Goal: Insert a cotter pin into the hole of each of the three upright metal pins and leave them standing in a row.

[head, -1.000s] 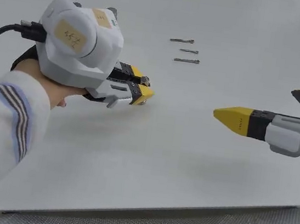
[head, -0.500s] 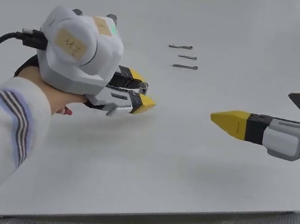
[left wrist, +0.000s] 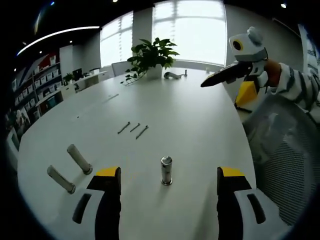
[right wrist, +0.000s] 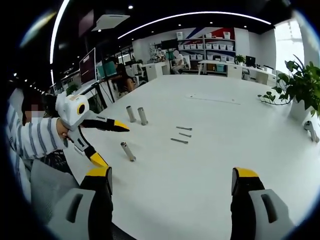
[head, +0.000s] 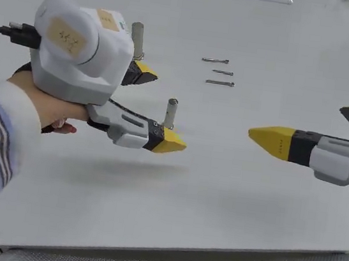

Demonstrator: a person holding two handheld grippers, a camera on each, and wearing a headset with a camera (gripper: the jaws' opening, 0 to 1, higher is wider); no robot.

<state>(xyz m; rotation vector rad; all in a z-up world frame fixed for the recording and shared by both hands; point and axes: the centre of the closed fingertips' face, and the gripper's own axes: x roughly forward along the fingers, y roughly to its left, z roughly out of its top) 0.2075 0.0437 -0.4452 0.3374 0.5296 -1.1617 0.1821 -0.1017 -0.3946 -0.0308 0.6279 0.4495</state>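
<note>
The left gripper (head: 160,108) hung low over the white table (head: 230,196) with its jaws spread wide; one metal pin (left wrist: 166,170) stood upright between them, touching neither. Two more pins (left wrist: 80,159) stood together off to its left. Three cotter pins (head: 221,72) lay in a row farther out. The right gripper (right wrist: 172,172) hovered well apart, jaws also wide and empty

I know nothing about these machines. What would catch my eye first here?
Two yellow-tipped hand-held grippers hover over a white table. The left gripper has an upright metal pin standing between its wide-open jaws, not touching them, while the right gripper is open and empty at the right. Farther back, three cotter pins lie close together.
</note>
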